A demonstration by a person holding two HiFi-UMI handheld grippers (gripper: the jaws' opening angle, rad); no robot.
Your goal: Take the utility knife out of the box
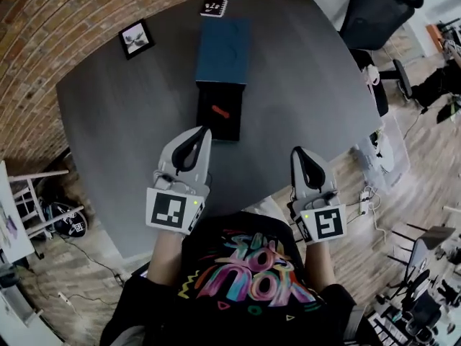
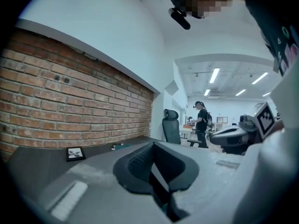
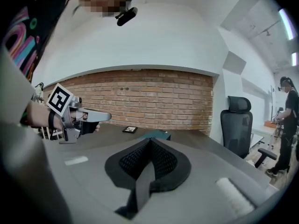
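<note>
A: On the table (image 1: 130,121), past both grippers, the blue box (image 1: 223,49) lies with its black tray (image 1: 229,127) slid out toward the person. The small orange-red thing in the tray I take to be the utility knife (image 1: 220,112). It looks untouched.

B: Agreed. The left gripper (image 1: 204,131) has its jaws pressed together with nothing between them. The right gripper (image 1: 296,152) is the same, closed and empty. Both hover near the table's near edge, the left one just short of the tray and the right one well apart from it.

A: So what could go wrong?

B: First, the jaws. If either gripper goes in closed, it will only poke the knife or shove the tray back into the blue sleeve.

A: And the tray walls?

B: They are the second worry. The knife sits low inside, so a jaw coming in nearly level could catch the rim and drag the whole box across the table. The box looks light, and nothing holds it down.

A: Could the other gripper steady it?

B: Probably, by pressing on the sleeve. Otherwise a lift might bring the tray up with the knife.

A: And the knife itself?

B: It is slim and probably smooth. A pinch at one end could let it pivot and drop. I can't tell whether the blade is out.
</note>
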